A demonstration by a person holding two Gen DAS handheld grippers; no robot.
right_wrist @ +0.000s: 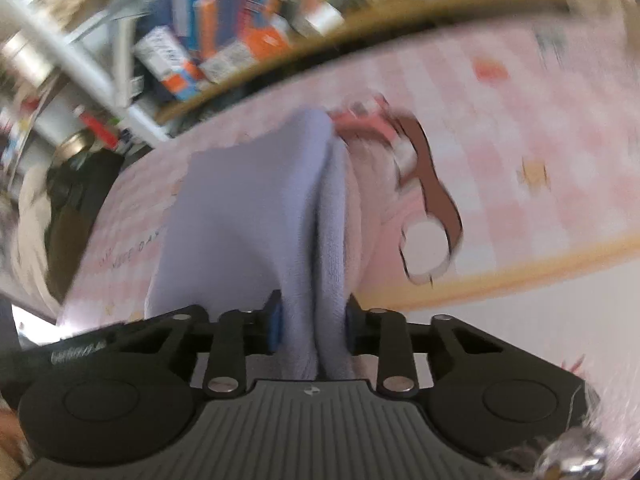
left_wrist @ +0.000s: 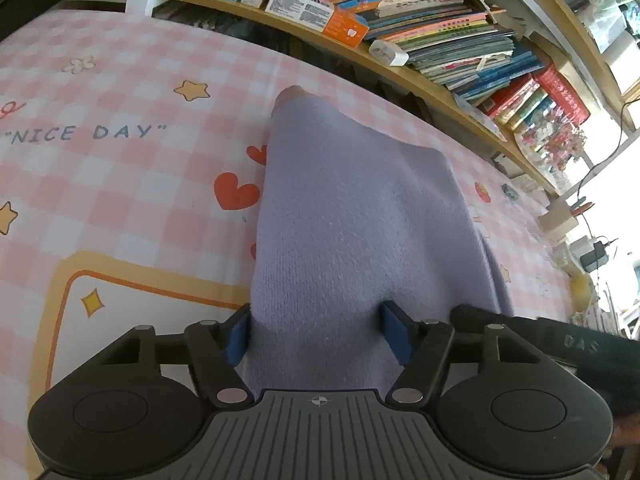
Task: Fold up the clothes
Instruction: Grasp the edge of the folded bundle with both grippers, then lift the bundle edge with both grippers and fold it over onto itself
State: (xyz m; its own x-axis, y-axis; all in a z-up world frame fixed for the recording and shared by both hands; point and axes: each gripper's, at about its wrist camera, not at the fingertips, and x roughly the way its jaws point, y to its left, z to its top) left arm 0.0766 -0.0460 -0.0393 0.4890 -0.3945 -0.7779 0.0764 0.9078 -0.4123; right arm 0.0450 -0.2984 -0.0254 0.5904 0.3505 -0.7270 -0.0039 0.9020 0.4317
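Here, a soft lilac knitted piece of clothing (left_wrist: 352, 220) is lying on a pink and white checked cloth (left_wrist: 120, 80) that is covering the table, and both grippers are reaching into it.

The left gripper (left_wrist: 318, 330) is pointing down at the near end of the clothing. Its jaws are standing about half open, and a wide bunch of the knit is sitting between the two blue pads (left_wrist: 236, 338). The fabric is touching both pads, so the gripper is holding it. From there the clothing is running away across the cloth toward a wooden shelf full of colourful books (left_wrist: 420, 12). Red hearts (left_wrist: 234, 192) and yellow stars (left_wrist: 192, 90) are showing on the cloth just beside it.

The right gripper (right_wrist: 310, 328) is looking blurry. Its jaws are standing nearly together, and they are squeezing a thick fold of the same lilac knit, with two layers pressing side by side between the pads. The clothing is lying next to a cartoon picture with a brown outline (right_wrist: 428, 184) on the cloth.
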